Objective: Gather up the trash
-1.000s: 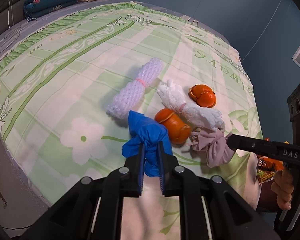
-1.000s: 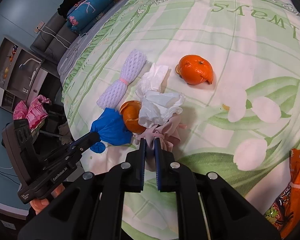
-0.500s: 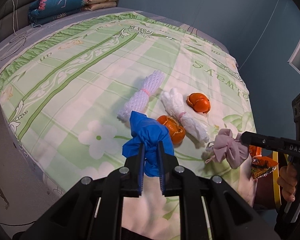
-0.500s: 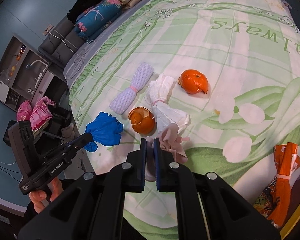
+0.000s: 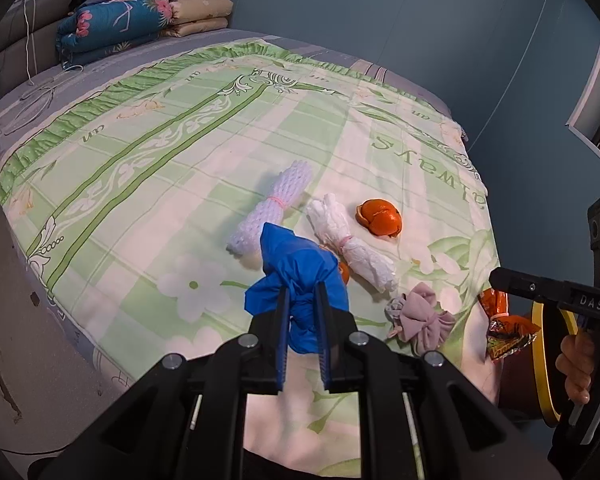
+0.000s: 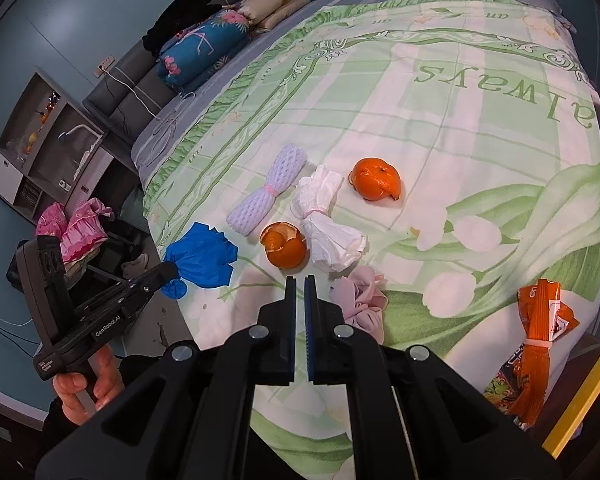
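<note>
My left gripper (image 5: pixel 302 300) is shut on a crumpled blue bag (image 5: pixel 296 272) and holds it above the bed's near edge; it also shows in the right wrist view (image 6: pixel 200 258). My right gripper (image 6: pixel 300 284) is shut and empty. The pink cloth wad (image 6: pixel 360 300) lies on the bed just right of its fingers, also in the left wrist view (image 5: pixel 420 318). On the bed lie a white foam net roll (image 6: pixel 266 196), a white tissue bundle (image 6: pixel 324 220), an open orange peel (image 6: pixel 284 246) and a second orange peel (image 6: pixel 376 180).
The bed carries a green patterned sheet (image 6: pixel 460 120). An orange snack wrapper (image 6: pixel 540 332) hangs at the bed's right edge, by a yellow rim (image 6: pixel 580 392). Folded blankets (image 5: pixel 132 20) lie at the headboard. Shelves (image 6: pixel 40 140) and pink clothes (image 6: pixel 76 224) stand left of the bed.
Both grippers pulled back and up from the bed. The pink cloth wad left my right gripper and now lies on the sheet. The blue bag stayed in my left gripper.
</note>
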Available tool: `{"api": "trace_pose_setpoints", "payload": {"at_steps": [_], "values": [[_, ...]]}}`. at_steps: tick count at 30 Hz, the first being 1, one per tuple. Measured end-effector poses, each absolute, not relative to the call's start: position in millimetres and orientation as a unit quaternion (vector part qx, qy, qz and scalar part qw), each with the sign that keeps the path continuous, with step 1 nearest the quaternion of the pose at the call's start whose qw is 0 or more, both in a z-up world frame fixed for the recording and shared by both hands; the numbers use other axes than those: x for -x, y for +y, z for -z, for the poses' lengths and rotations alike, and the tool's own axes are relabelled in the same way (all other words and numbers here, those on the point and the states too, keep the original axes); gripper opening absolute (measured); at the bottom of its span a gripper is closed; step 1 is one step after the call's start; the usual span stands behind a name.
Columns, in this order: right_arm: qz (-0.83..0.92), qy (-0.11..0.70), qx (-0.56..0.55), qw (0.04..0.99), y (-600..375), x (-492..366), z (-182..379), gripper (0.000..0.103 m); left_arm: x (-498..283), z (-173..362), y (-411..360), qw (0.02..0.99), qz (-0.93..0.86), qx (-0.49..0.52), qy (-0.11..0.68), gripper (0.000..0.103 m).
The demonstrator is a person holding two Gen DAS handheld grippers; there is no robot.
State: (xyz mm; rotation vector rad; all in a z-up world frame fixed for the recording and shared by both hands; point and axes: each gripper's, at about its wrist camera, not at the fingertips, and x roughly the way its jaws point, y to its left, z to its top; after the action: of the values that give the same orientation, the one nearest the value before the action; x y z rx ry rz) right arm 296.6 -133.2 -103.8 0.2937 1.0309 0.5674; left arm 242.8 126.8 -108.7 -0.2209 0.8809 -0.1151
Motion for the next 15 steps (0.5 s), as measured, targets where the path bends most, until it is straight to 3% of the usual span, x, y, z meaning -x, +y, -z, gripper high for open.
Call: {"api": "trace_pose_setpoints", "payload": {"at_steps": [12,13,14,15], "values": [[-0.251,0.516,-0.093,0.813,-129,-297,132,0.008,-243,107,125,0.896,0.060,0.112,0.426,0.011],[-0.248,0.519,-0.088,0.813,-128,-297,135,0.019,-243,107,125,0.896,0.060,0.112,0.426,0.011],[-0.247,0.520,-0.086,0.813,-127,-298,138,0.041,-243,107,124,0.896,0.060,0.112,0.426,0.011],[-0.244,0.521,-0.085,0.813,-126,-299,141,0.048,-243,107,124,0.896,0.059,0.112,0.426,0.011]]}}
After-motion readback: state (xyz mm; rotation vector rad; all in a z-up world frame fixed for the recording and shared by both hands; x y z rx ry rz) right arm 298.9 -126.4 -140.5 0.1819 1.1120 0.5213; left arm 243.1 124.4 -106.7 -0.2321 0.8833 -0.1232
